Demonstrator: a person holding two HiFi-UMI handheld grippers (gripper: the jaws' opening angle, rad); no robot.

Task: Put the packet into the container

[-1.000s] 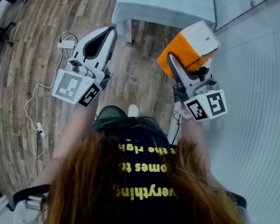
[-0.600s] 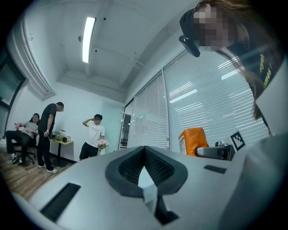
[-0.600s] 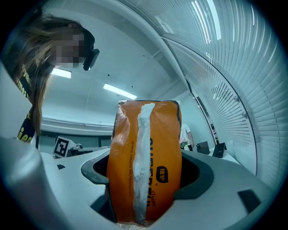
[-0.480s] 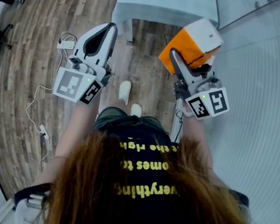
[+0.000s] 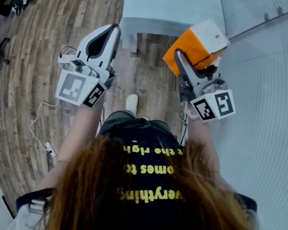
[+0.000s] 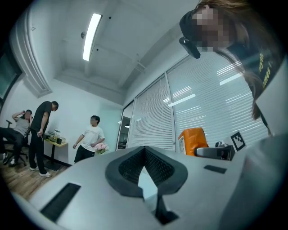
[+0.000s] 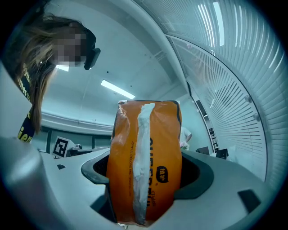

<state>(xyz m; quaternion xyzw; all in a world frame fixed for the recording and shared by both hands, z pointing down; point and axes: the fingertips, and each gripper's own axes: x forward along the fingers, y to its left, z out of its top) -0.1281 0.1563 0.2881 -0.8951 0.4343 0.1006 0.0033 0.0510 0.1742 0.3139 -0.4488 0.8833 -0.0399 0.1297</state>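
while fingers of the right gripper (image 7: 146,177) clamp an upright orange packet (image 7: 144,134) with a white centre seam and dark print, those of the left gripper (image 6: 145,164) press together.

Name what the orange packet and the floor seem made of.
Orange packet: probably thin plastic film, slightly glossy, judging by its creases and white back seam. Floor: wood or wood-look planks, matte, with grain and board joints.
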